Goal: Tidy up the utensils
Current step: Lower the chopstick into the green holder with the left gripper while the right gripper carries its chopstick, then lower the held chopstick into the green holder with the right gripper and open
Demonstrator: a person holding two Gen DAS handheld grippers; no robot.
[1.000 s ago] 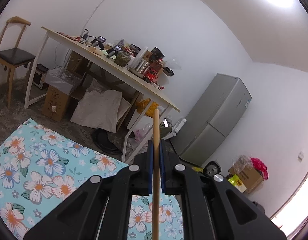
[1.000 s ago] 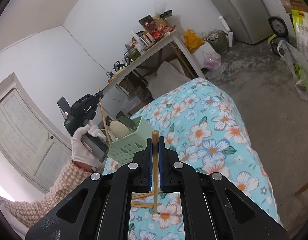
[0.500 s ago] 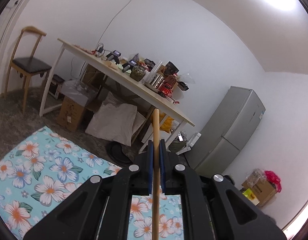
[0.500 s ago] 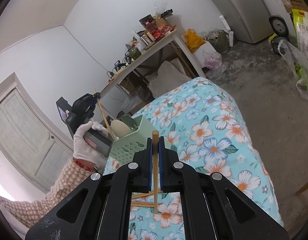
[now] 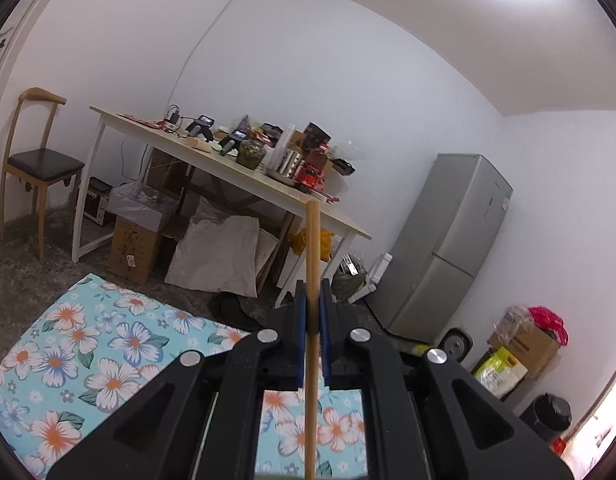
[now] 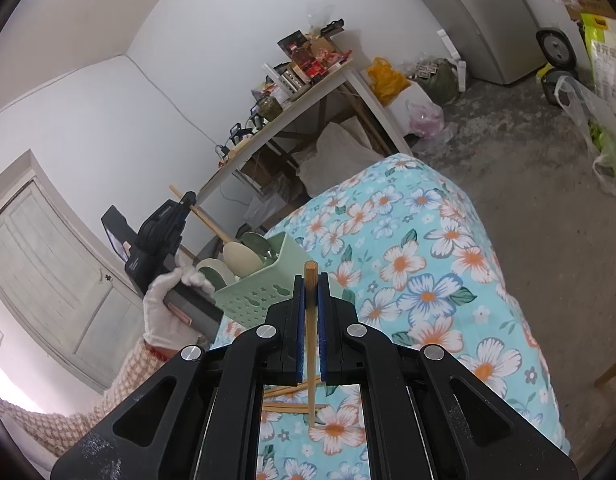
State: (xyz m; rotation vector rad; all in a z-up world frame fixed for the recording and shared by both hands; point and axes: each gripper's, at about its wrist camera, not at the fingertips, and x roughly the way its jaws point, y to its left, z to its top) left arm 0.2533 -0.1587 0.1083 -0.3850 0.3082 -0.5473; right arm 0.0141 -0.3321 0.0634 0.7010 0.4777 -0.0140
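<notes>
In the left wrist view my left gripper (image 5: 312,296) is shut on a wooden chopstick (image 5: 311,248) that stands up between the blue pads. In the right wrist view a white-gloved hand (image 6: 168,308) holds that left gripper (image 6: 189,199), and its chopstick (image 6: 208,220) slants down to the mint green basket (image 6: 252,296). The basket holds a cream spoon (image 6: 242,258) and a green spoon (image 6: 257,242). My right gripper (image 6: 311,286) is shut on a second chopstick (image 6: 310,320), upright over the floral cloth (image 6: 428,264). Two more chopsticks (image 6: 290,391) lie on the cloth under it.
The cloth-covered table ends close behind the basket and drops to a grey floor (image 6: 548,208) on the right. A cluttered white table (image 5: 236,184), a wooden chair (image 5: 40,164), a grey fridge (image 5: 452,248), boxes and bags stand around the room.
The left gripper has swung and rolled, so its view now shows more of the chair and wall. Seen from the right, its chopstick leans closer to the basket. The right gripper has stayed still.
</notes>
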